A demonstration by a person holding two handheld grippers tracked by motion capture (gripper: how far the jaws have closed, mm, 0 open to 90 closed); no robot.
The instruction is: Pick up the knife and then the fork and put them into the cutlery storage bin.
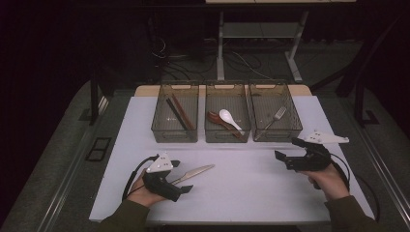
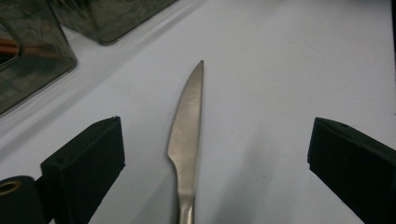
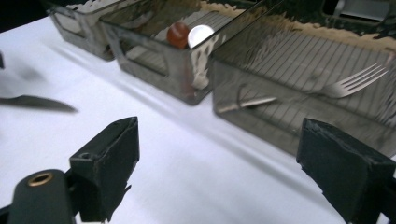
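A steel table knife (image 1: 194, 173) (image 2: 186, 140) lies flat on the white table top (image 1: 251, 188), blade pointing toward the bins. My left gripper (image 1: 181, 177) (image 2: 215, 163) sits open over its handle end, one jaw on each side, neither touching it. My right gripper (image 1: 285, 150) (image 3: 224, 172) hovers open and empty at the right, just in front of the right bin (image 1: 274, 116). That bin holds a fork (image 1: 276, 116) (image 3: 327, 86). The knife tip (image 3: 42, 102) shows at the left edge of the right gripper view.
Three smoked clear bins stand in a row at the back. The left bin (image 1: 176, 118) holds chopsticks (image 1: 179, 113). The middle bin (image 1: 227, 118) holds a white spoon (image 1: 228, 117) and a brown spoon (image 1: 216, 119). Bare white table lies between the two grippers.
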